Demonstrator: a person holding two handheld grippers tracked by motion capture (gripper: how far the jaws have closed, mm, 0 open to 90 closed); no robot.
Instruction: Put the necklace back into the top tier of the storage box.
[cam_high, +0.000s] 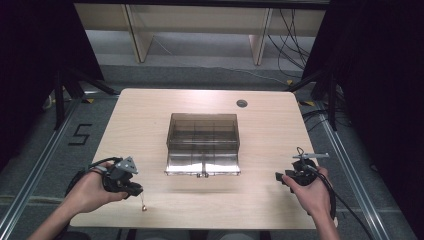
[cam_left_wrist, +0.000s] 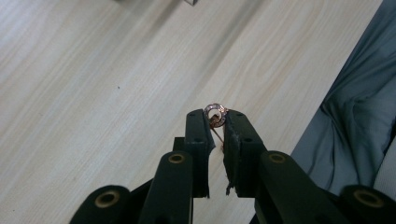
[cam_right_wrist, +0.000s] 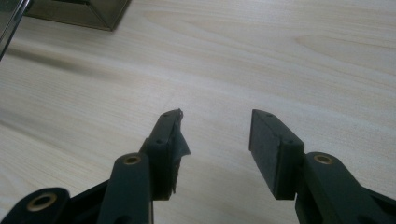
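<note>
My left gripper (cam_left_wrist: 215, 122) pinches a small rose-gold ring pendant (cam_left_wrist: 216, 112) at its very tips, lifted just above the table's (cam_high: 150, 130) near edge, likely bound for the clear compartment box (cam_high: 202, 145), while my right gripper (cam_right_wrist: 217, 128) waits open and empty.

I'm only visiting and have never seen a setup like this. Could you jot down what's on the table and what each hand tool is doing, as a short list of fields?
Table: light wooden table
Middle of table: clear box with compartments, open
Left gripper: jaws shut on a small ring earring, its thin post between the pads
Earring in the high view: hangs below the left gripper, near the table's front edge
Right gripper: jaws open, nothing between them, over bare table
</note>
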